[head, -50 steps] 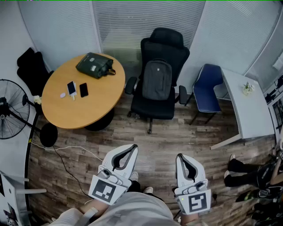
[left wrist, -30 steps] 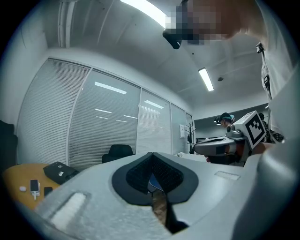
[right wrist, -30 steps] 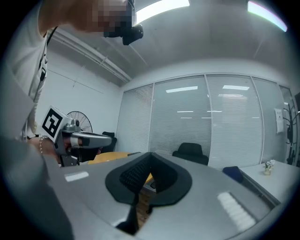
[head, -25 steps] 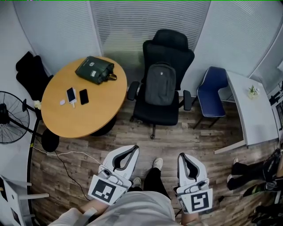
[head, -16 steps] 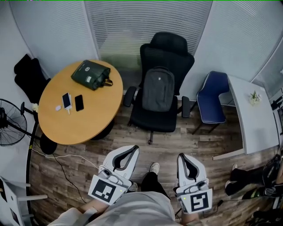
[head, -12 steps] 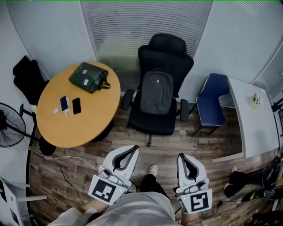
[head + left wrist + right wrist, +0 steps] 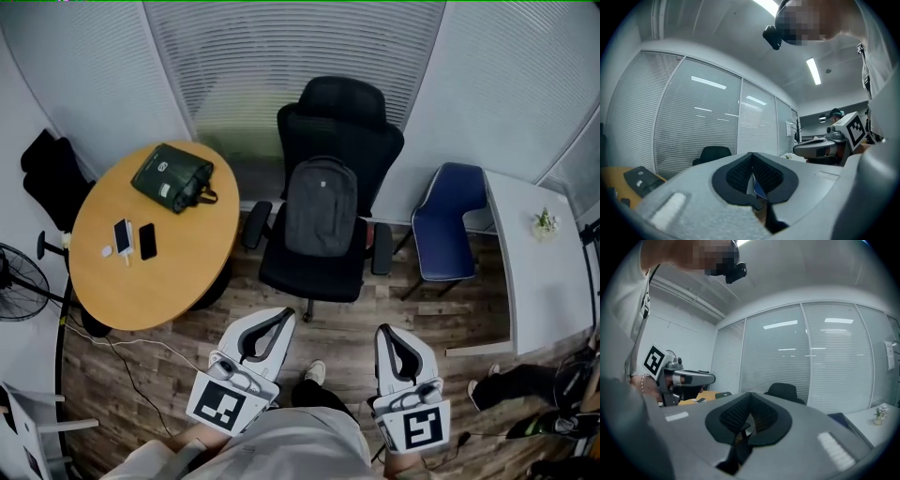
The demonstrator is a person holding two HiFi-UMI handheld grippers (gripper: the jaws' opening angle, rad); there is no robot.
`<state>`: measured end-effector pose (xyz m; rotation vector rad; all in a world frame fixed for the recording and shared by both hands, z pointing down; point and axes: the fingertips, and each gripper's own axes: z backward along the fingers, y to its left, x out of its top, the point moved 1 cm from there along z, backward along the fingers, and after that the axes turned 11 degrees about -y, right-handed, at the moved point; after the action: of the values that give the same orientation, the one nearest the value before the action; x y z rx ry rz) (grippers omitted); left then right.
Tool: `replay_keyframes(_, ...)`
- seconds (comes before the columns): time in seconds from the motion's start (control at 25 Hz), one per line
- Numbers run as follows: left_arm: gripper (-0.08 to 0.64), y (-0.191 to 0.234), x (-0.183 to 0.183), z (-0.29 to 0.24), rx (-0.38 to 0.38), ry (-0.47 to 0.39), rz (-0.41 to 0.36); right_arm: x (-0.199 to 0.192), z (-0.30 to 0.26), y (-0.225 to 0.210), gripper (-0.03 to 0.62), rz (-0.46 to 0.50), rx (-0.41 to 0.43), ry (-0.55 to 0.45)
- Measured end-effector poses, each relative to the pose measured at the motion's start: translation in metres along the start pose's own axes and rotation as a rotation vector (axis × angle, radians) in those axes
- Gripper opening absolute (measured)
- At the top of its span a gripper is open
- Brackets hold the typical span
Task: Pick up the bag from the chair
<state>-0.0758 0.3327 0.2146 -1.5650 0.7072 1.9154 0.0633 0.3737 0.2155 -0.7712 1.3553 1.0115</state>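
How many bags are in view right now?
2. A grey backpack leans upright on the black office chair; a dark green bag lies on the round table. The dark heap at the left wall might be another; I cannot tell.

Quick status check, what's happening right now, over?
Left gripper and right gripper shut, empty, short of the chair. Grey backpack upright on its seat. Nothing seen in the way.

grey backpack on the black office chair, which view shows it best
The head view: the grey backpack stands whole and unobstructed against the back of the black office chair. Both gripper views show only the chair's top; the backpack is out of sight there.
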Motion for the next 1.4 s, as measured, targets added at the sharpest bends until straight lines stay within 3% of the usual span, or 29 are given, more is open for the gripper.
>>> replay_keyframes(0.56,0.003,-0.001,-0.022,-0.082,0.037,0.009,-0.009,-0.022,-0.029,-0.078,0.003,-0.014,0.04,0.01)
replay_keyframes(1.12,0.003,0.0,-0.034,-0.101,0.04,0.023,-0.008,-0.034,-0.04,-0.097,0.003,-0.026,0.047,0.018)
replay_keyframes(1.4,0.003,0.021,-0.038,-0.119,0.034,0.015,-0.002,-0.036,-0.068,-0.103,0.003,-0.01,0.055,0.01)
